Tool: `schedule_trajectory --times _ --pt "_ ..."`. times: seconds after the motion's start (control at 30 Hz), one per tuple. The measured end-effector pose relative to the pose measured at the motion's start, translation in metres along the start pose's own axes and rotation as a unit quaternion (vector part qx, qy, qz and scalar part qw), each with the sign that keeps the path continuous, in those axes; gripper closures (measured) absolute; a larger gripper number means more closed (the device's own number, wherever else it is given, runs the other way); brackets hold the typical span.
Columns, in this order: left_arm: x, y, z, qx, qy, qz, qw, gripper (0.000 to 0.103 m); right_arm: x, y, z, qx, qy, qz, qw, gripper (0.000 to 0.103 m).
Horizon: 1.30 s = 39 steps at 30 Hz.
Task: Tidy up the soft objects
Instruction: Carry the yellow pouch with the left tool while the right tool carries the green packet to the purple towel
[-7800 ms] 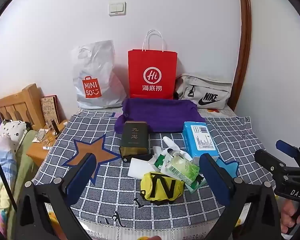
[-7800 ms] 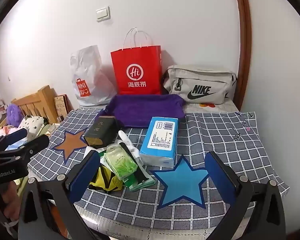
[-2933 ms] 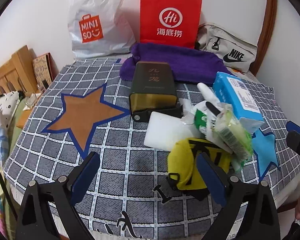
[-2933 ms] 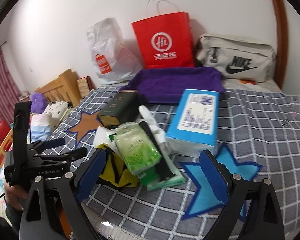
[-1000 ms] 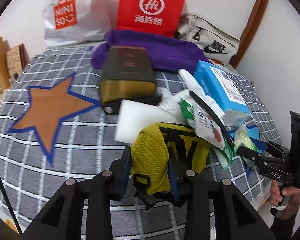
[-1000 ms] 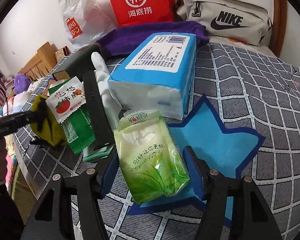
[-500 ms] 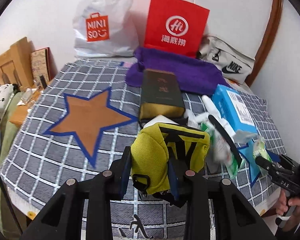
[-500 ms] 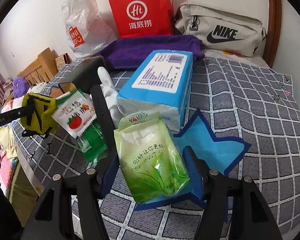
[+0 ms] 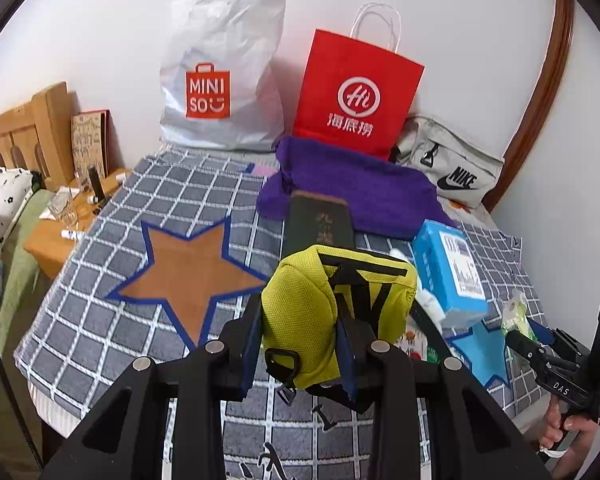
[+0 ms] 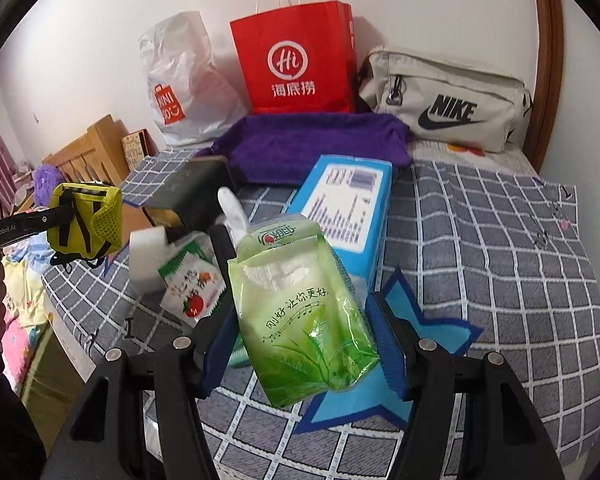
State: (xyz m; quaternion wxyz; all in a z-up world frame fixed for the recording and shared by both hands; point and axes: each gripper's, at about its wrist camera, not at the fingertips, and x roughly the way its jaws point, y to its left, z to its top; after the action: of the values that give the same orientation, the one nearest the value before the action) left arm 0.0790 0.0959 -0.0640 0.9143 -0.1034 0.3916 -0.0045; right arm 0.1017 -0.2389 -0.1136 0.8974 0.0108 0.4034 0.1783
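Against the far wall stand a Miniso bag (image 9: 220,92), red paper bag (image 9: 356,92) and Nike pouch (image 10: 448,100), contents hidden; left gripper (image 9: 300,354) fingers pinch a yellow pouch (image 9: 316,312), right gripper (image 10: 304,350) fingers pinch a green tissue pack (image 10: 300,312).

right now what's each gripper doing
left gripper: shut on the yellow mesh pouch
right gripper: shut on the green tissue pack

dark box (image 9: 320,224) half hidden behind yellow pouch (image 9: 300,320), blue tissue pack (image 10: 350,208) partly covered by green tissue packet (image 10: 300,312) — its small print unreadable
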Motion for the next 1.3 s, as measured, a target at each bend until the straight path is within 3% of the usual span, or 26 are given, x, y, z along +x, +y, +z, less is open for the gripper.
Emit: schedule_trajectory --times 0.4,0.77,1.3 --pt "0.016 -0.011 0.036 -0.005 -0.002 -0.008 1.0 0.072 0.002 -0.005 0.043 -0.009 -0.014 -0.011 1.0 0.041" --pt "0.054 -0.019 0.076 -0.006 0.008 0.006 0.9999 0.072 0.032 -0.029 0.09 -0.001 -0.017 -0.017 1.0 0.041" --pt "0.148 -0.035 0.144 -0.007 0.057 0.011 0.9983 0.072 0.107 -0.048 0.174 -0.012 -0.022 -0.016 1.0 0.041"
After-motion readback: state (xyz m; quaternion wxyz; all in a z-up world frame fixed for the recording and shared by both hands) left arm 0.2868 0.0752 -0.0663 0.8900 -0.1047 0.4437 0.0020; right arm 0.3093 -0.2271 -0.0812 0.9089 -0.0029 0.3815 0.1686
